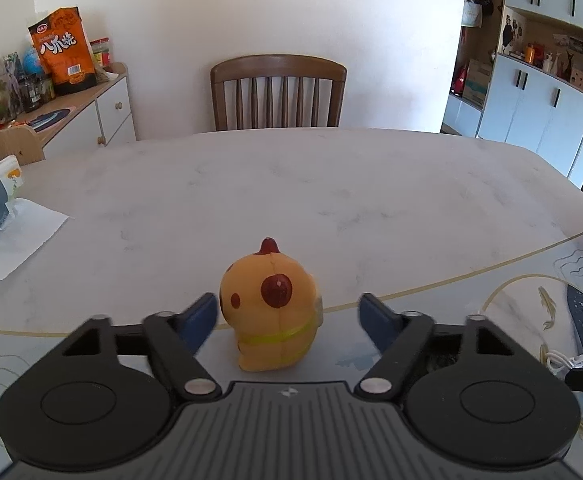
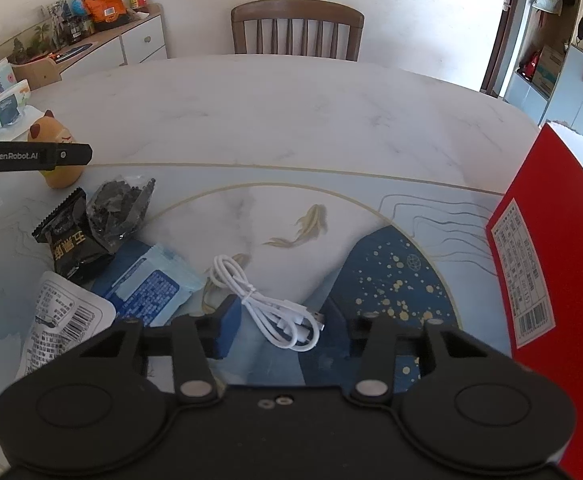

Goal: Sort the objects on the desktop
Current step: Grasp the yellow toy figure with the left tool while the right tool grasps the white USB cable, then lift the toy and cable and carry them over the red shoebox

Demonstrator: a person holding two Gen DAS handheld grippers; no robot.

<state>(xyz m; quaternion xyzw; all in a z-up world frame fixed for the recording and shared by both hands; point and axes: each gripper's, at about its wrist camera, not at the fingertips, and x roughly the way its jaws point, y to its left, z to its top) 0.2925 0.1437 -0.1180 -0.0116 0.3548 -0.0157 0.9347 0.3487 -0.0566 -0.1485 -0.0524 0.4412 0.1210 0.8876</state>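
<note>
Standing upright on the desk (image 1: 291, 184), the yellow spotted toy (image 1: 270, 307) sits between the spread left tongs (image 1: 287, 316), touching neither blue pad. The right tongs (image 2: 281, 326) gape apart low over a coiled white cable (image 2: 267, 304), beside snack packets (image 2: 91, 228) and a red box (image 2: 551, 248).

Yellow toy (image 1: 270, 308) with maroon spots, white cable (image 2: 267, 304), red box (image 2: 547, 256), black snack packet (image 2: 69, 236)

Toy (image 1: 270, 308) between left claw (image 1: 287, 318) fingers (image 1: 199, 316).
</note>
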